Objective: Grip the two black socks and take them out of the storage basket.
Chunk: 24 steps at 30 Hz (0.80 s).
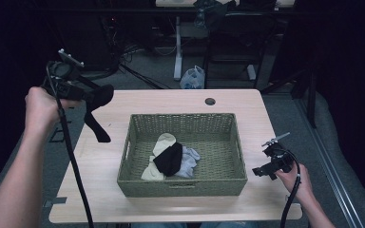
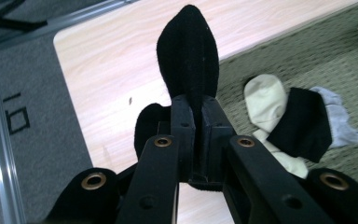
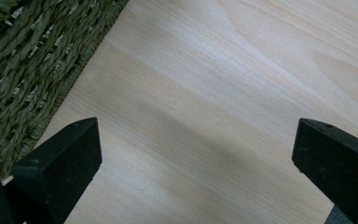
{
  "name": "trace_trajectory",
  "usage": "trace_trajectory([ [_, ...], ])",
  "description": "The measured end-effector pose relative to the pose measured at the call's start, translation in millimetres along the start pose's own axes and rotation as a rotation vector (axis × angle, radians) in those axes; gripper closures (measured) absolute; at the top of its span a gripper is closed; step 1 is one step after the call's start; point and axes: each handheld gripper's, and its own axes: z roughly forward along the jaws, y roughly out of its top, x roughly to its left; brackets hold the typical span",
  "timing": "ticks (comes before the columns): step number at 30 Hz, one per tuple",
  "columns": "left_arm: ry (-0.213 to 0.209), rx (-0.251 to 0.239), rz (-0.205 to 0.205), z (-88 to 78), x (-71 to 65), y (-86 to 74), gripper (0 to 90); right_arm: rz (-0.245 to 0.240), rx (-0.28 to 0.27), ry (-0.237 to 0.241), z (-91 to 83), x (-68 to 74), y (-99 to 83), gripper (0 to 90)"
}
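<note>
Clearly, the left gripper (image 1: 92, 99) pinched a black sock (image 1: 97, 114) above the table's (image 1: 100, 156) left side, beside the basket (image 1: 180, 183). The right gripper (image 1: 264, 172) waited wide open. Best was to carry the dangling sock fully over the rim before releasing.

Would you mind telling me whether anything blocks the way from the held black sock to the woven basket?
Nothing visible does. The left gripper holds the black sock above the table's left edge, and the basket beside it is open-topped.
</note>
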Motion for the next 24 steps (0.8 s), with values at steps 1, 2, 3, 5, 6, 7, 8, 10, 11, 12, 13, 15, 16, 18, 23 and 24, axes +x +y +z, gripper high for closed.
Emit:
trace_trajectory([
  [1, 0.001, 0.009, -0.003, 2.6, 2.5, -2.4, 86.2, 0.001, -0.004, -0.001, 0.2, 0.1, 0.0, 0.9],
  [2, 0.002, 0.014, -0.011, 5.5, 4.4, -4.9, 86.2, 0.004, -0.008, -0.002, 0.4, 0.3, -0.1, 0.9],
  [3, 0.003, 0.021, -0.014, 8.6, 6.5, -7.3, 86.2, 0.001, -0.004, -0.002, 0.2, 0.0, 0.0, 0.9],
  [5, 0.002, 0.025, -0.025, 11.8, 8.0, -9.9, 86.2, 0.005, -0.007, -0.003, 0.5, 0.3, -0.2, 0.9],
  [6, -0.002, 0.033, -0.037, 18.8, 11.3, -14.8, 86.2, 0.012, -0.014, 0.007, 0.7, 0.6, -0.2, 0.9],
  [7, -0.002, 0.036, -0.042, 21.8, 12.5, -16.7, 86.2, 0.012, -0.013, 0.006, 0.5, 0.7, -0.2, 0.9],
  [8, -0.003, 0.044, -0.048, 26.9, 14.3, -20.0, 86.2, 0.009, -0.01, 0.008, 0.3, 0.4, -0.1, 0.9],
  [10, -0.005, 0.057, -0.057, 35.6, 17.5, -25.6, 86.2, 0.009, -0.009, 0.007, 0.2, 0.3, -0.2, 0.9],
  [11, -0.005, 0.061, -0.062, 39.1, 18.8, -27.8, 86.2, 0.009, -0.009, 0.007, 0.2, 0.2, -0.2, 0.9],
  [12, -0.006, 0.07, -0.07, 45.0, 21.0, -31.6, 86.2, 0.009, -0.009, 0.007, 0.2, 0.2, -0.2, 0.9],
  [13, -0.011, 0.076, -0.079, 49.6, 22.7, -34.8, 86.2, 0.008, -0.009, 0.007, 0.0, 0.1, -0.3, 0.9],
  [15, -0.014, 0.093, -0.088, 58.7, 25.2, -40.9, 86.2, 0.009, -0.01, 0.007, 0.0, 0.0, -0.3, 0.9],
  [16, -0.017, 0.097, -0.095, 63.0, 26.1, -43.9, 86.2, 0.009, -0.01, 0.007, 0.0, 0.0, -0.3, 0.9],
  [18, -0.024, 0.107, -0.105, 71.7, 27.4, -49.7, 86.2, 0.01, -0.01, 0.008, 0.2, 0.1, -0.3, 0.9],
  [23, -0.03, 0.133, -0.122, 92.6, 28.7, -62.4, 86.1, 0.009, -0.009, 0.007, 0.2, 0.2, -0.3, 0.9],
  [24, -0.031, 0.145, -0.123, 98.1, 28.7, -65.6, 86.1, 0.01, -0.009, 0.007, 0.2, 0.2, -0.3, 0.9],
])
